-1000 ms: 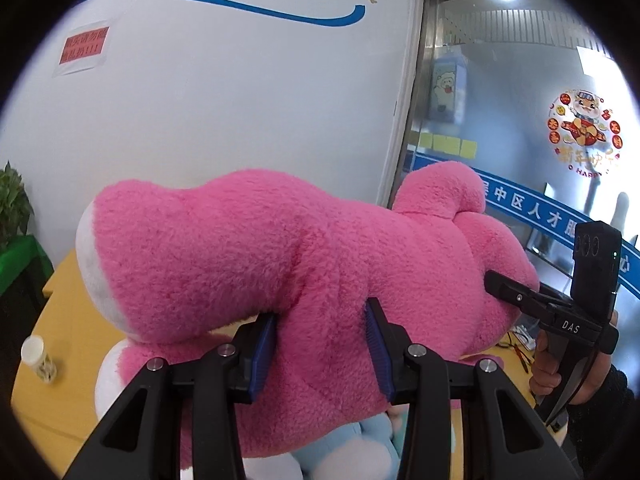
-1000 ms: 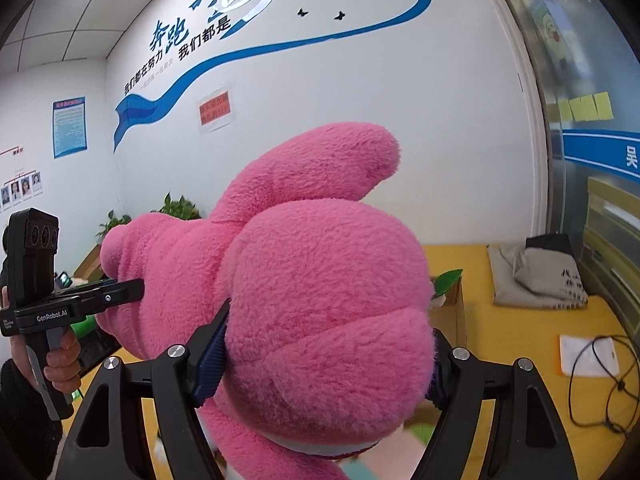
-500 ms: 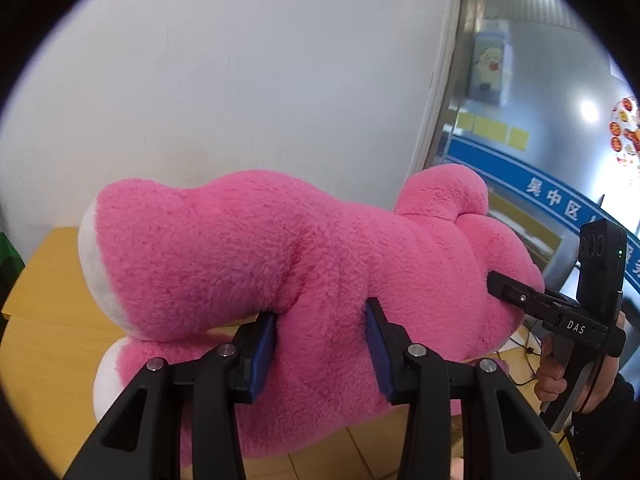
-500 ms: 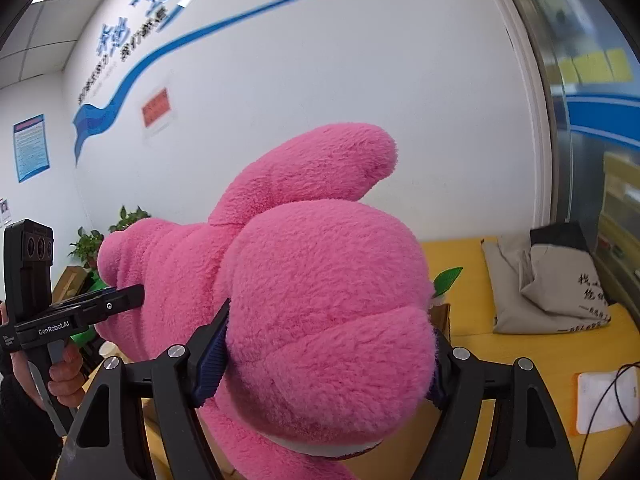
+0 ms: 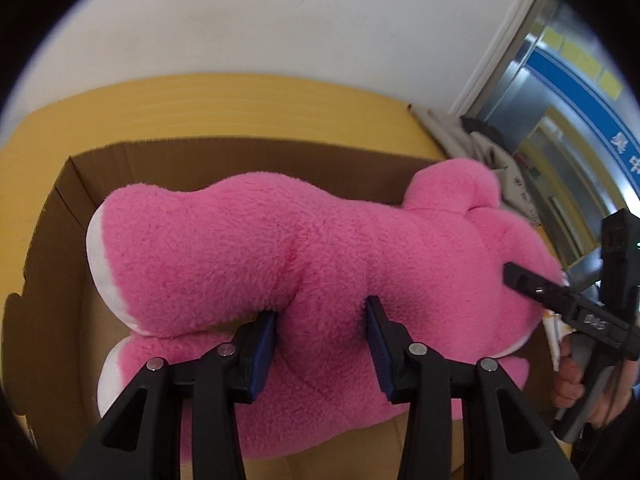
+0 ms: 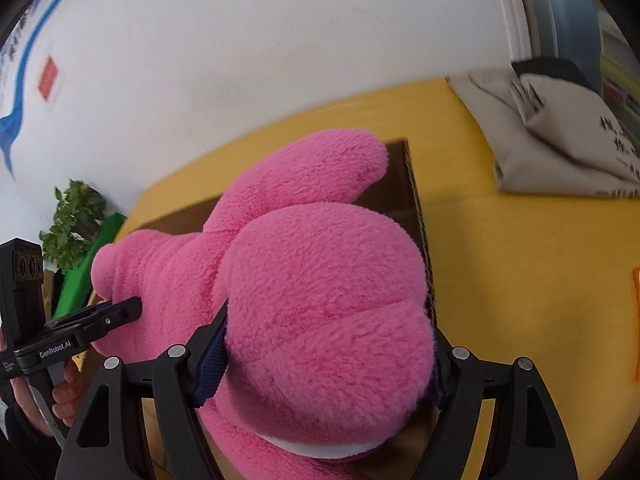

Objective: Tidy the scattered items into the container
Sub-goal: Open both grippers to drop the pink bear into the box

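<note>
Both grippers — left [image 5: 320,338], right [image 6: 328,354] — squeeze the pink plush [image 5: 280,248] over the box [image 5: 52,216]; uneven release could snag it on the rim.

Pink plush [image 5: 288,256] lowered over cardboard box [image 5: 52,216].

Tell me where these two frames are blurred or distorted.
Left wrist: fisheye bows the cardboard box rim, and the pink plush toy is slightly soft. Right wrist: the wall poster is motion-smeared and the yellow table edge curves.
</note>
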### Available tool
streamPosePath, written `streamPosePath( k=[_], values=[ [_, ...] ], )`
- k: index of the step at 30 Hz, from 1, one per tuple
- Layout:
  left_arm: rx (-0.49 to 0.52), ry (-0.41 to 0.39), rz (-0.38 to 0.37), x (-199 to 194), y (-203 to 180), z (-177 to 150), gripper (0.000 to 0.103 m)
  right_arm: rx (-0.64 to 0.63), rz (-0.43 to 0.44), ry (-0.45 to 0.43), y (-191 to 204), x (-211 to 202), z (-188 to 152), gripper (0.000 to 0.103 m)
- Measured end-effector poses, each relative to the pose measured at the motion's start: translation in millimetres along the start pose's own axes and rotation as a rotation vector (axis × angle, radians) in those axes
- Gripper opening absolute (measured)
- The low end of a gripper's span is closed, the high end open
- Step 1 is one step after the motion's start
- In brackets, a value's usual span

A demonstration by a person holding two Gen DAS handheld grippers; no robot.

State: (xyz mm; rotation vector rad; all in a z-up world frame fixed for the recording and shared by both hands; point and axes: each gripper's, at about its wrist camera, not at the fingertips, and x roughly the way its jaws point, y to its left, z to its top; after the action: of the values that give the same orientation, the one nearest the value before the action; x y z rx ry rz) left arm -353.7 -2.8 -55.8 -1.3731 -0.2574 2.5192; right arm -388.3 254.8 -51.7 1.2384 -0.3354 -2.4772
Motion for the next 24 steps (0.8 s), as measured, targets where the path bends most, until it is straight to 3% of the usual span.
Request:
streamPosePath(
  k=[4, 9, 12, 15, 16, 19, 22, 24],
  values=[
    [-0.05, -0.026, 0.018, 1, 4, 10, 0.05, 0.004, -0.043, 0.02, 5, 5, 11, 0.083],
    [0.01, -0.126, 0.108, -15, 11, 16, 0.049, 0.022, -0.075, -0.017, 8, 9, 18, 0.096],
    [0.024, -0.155, 0.118, -36, 14, 19, 0.049, 0.031, -0.071, -0.03, 7, 5, 23, 0.098],
    [0.041, -0.194, 0.114, -76, 32, 14, 0.053, 0.006, -0.065, -0.084, 8, -24, 22, 0.099],
    [0.046, -0.193, 0.124, -90, 40, 10, 0.06, -0.001, -0.053, -0.105, 9, -39, 21, 0.1],
    [0.105, -0.179, 0.183, -122, 54, -2, 0.063, -0.03, 0.008, -0.137, 15, -82, 9, 0.103],
    [0.182, -0.138, 0.25, -135, 72, -24, 0.063, -0.153, 0.068, -0.059, 33, -98, -16, 0.103],
    [0.191, -0.095, 0.256, -137, 87, -41, 0.063, -0.214, 0.08, -0.007, 47, -97, -36, 0.103]
  ],
)
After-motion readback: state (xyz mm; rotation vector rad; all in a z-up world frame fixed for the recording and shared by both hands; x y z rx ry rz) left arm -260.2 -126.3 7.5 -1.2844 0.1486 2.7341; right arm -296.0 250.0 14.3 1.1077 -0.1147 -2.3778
